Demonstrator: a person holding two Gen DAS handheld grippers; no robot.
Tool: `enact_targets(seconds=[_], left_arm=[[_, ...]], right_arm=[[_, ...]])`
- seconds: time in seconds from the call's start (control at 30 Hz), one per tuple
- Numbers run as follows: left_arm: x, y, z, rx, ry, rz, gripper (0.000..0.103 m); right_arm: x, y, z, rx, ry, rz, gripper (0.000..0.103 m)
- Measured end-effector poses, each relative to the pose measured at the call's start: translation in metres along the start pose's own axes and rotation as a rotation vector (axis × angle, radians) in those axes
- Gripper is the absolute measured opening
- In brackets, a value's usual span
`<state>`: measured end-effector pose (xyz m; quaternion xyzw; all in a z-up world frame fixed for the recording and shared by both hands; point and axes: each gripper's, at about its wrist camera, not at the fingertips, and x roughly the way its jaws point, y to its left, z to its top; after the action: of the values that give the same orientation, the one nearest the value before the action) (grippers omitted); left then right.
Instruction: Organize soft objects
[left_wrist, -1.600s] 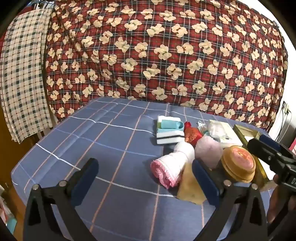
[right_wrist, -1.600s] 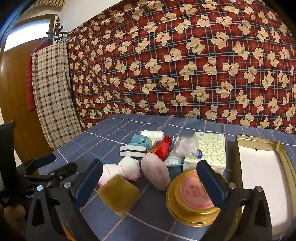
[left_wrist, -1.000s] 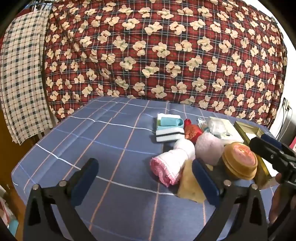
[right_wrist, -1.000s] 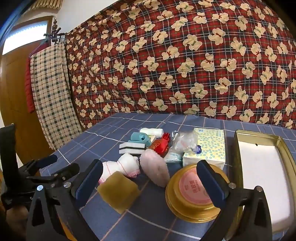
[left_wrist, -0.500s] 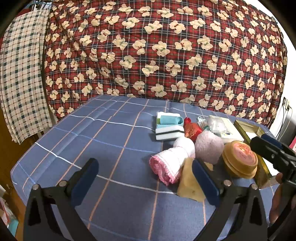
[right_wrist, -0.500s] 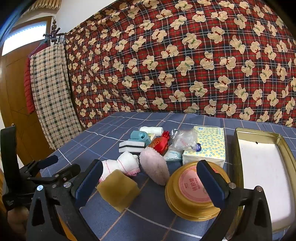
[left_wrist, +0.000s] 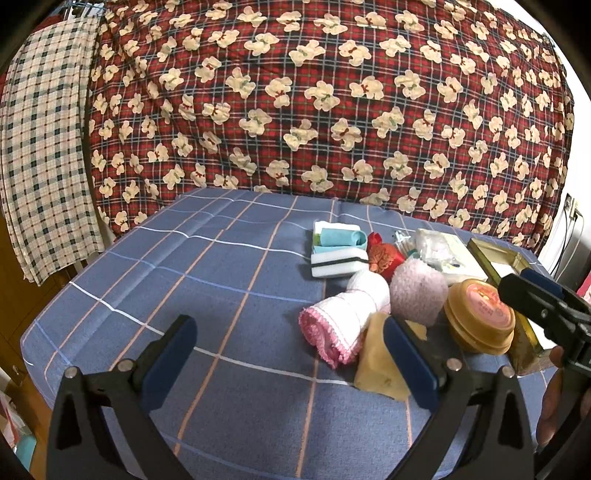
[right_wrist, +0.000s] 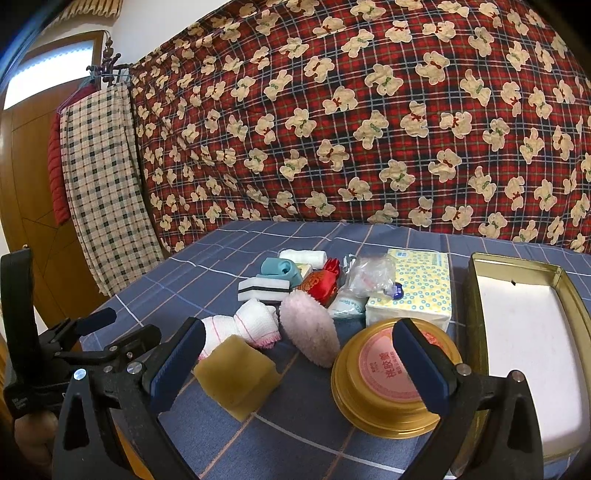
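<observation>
Soft objects lie clustered on a blue checked bedsheet (left_wrist: 184, 280): a yellow sponge (right_wrist: 236, 376), a rolled white-and-pink towel (left_wrist: 347, 314), a fluffy pink puff (right_wrist: 308, 332), a white-and-black sponge (left_wrist: 338, 264), a teal roll (right_wrist: 280, 268), a red embroidered pouch (right_wrist: 319, 284) and a tissue pack (right_wrist: 413, 291). My left gripper (left_wrist: 288, 362) is open and empty, hovering left of the cluster near the yellow sponge (left_wrist: 380, 365). My right gripper (right_wrist: 299, 362) is open and empty above the sponge and a round gold tin (right_wrist: 388, 391).
An open rectangular gold tin (right_wrist: 524, 325) with a white lining stands at the right. A clear plastic bag (right_wrist: 369, 275) lies among the objects. A red bear-print quilt (left_wrist: 332, 110) hangs behind the bed, and a checked cloth (right_wrist: 99, 192) hangs at the left.
Both grippers have drifted slightly, so the cluster sits a little lower in each view. Both stay open and empty; no object has moved.
</observation>
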<state>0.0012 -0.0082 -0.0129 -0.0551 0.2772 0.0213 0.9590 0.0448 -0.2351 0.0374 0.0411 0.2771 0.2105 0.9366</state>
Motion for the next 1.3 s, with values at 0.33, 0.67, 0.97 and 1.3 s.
enact_targets(seconds=[0.33, 0.67, 0.97, 1.3], left_arm=[[0.0, 0.0, 0.001, -0.002, 0.0, 0.0, 0.102], [0.0, 0.0, 0.001, -0.002, 0.0, 0.0, 0.102], [0.0, 0.0, 0.001, -0.002, 0.001, 0.0, 0.102], [0.011, 0.022, -0.011, -0.052, 0.017, 0.04, 0.102]], right_arm=[[0.004, 0.001, -0.006, -0.005, 0.003, 0.003, 0.102], [0.004, 0.001, -0.006, -0.005, 0.004, 0.002, 0.102], [0.005, 0.002, -0.007, -0.004, 0.009, 0.002, 0.102], [0.025, 0.027, -0.021, -0.06, 0.072, 0.038, 0.102]])
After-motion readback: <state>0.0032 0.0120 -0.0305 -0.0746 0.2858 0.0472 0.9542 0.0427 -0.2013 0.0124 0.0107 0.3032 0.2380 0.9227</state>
